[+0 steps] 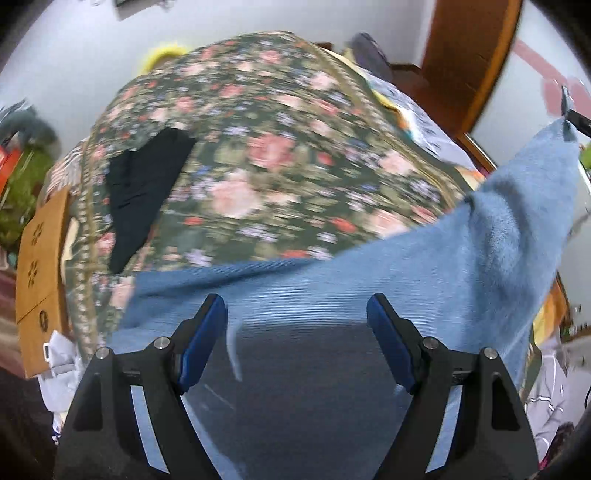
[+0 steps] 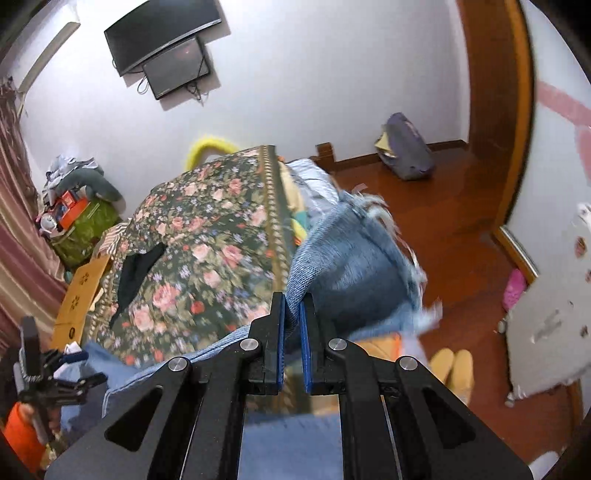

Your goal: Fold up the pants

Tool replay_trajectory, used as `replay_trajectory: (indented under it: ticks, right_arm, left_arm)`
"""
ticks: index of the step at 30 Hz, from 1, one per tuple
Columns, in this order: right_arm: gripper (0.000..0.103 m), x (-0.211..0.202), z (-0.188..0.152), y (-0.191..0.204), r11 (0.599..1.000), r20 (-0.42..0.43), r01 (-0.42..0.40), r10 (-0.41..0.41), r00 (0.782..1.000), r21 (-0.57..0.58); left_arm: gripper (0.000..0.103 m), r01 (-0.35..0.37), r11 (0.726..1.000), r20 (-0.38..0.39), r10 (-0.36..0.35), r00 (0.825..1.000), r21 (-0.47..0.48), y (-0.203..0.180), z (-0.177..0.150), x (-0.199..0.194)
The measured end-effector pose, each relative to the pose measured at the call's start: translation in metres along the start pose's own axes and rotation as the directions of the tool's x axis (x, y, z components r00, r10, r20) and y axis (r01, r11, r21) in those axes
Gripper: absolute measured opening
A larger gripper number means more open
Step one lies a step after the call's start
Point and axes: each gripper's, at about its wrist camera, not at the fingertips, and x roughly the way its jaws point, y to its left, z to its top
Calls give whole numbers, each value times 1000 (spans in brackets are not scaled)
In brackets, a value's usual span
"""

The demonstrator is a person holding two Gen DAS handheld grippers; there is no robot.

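Right tongs [image 2: 292,308] clamped on jeans [image 2: 354,266]

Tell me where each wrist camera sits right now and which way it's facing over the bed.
Left wrist: on the left gripper, angled down at the blue jeans on the floral bedspread; its own two open fingers show, nothing between them.
Right wrist: on the right gripper, looking down across the bed toward the wall TV and wooden floor; its fingers are shut on a fold of jeans; the left gripper shows at lower left.
Shared: jeans, bedspread, black garment, cardboard box, yellow hoop.
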Motion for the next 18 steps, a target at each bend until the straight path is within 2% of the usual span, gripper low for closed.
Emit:
replay_trajectory:
  ticks: [3,9,13,18]
  right_arm:
    - [6,-3,-29,-16,999,-22,37,-36,999,20]
    - [6,16,-97,-56,991,-145,71,-53,988,118]
    - [7,38,-134,-58,986,-216,103,-73,974,134]
    - [9,40,-144,-53,984,-272,139,-106,957,107]
  left_arm:
    - [79,-3,999,-4,3,1000,46,-27,-7,4]
    - [79,20,995,-26,-17,999,96,-57,-22,10]
    - [80,26,997,-24,-25,999,69,-58,-26,15]
    - [79,53,998,-14,-52,999,23,-48,-25,9]
